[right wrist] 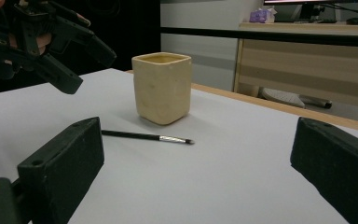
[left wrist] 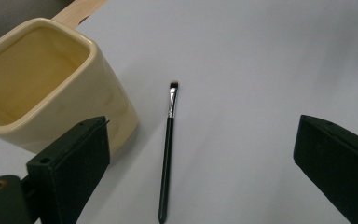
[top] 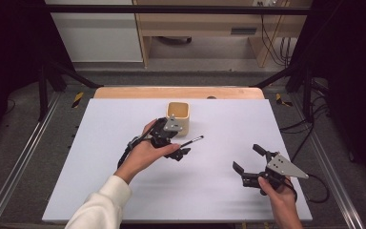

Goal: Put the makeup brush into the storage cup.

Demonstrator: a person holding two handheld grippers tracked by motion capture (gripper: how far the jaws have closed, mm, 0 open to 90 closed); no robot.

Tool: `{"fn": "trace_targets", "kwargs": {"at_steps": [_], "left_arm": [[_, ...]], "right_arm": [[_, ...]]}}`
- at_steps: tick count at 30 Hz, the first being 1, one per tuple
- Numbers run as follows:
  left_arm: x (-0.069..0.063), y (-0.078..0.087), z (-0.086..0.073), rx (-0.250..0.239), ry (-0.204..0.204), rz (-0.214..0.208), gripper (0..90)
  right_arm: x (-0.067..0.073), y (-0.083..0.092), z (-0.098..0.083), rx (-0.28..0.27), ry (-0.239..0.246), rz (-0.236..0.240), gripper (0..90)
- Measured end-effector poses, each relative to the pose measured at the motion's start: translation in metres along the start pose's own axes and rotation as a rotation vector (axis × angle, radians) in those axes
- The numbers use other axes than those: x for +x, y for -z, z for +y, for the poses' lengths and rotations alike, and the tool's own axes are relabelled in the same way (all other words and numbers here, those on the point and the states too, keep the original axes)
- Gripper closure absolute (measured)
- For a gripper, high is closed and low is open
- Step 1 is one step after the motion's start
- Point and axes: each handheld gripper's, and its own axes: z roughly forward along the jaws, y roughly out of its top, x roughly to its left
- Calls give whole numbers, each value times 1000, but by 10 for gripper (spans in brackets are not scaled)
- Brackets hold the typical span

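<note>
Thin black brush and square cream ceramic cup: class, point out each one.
Thin black brush (left wrist: 167, 154), left gripper view, on its handle.
Square cream ceramic cup (right wrist: 162, 91), right gripper view, on its front wall.

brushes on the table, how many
1. The brush lies flat on the white table, beside the yellow cup, between the open jaws of the left gripper. The cup's bottom is not fully visible.

Left gripper (left wrist: 200, 163): jaws wide apart, nothing between pads. Thin black brush (left wrist: 168, 154) lies flat on white table (left wrist: 261, 70) between jaws, bristle end pointing away. Cream square cup (left wrist: 51, 88) upright, just left of brush, apart from it, behind left jaw.
</note>
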Motion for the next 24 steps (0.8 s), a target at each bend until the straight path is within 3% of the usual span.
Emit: {"fn": "trace_targets", "kwargs": {"at_steps": [6, 9, 12, 24], "left_arm": [[0, -9, 2, 35, -2, -6, 37], [1, -17, -1, 80, -9, -14, 43], [1, -20, -2, 91, -22, -15, 44], [5, -31, -9, 131, -6, -30, 47]], "right_arm": [[-1, 0, -1, 0, 2, -1, 30], [0, -1, -1, 5, -8, 4, 30], [1, -1, -1, 3, -9, 6, 30], [1, -2, -1, 9, -6, 9, 30]]}}
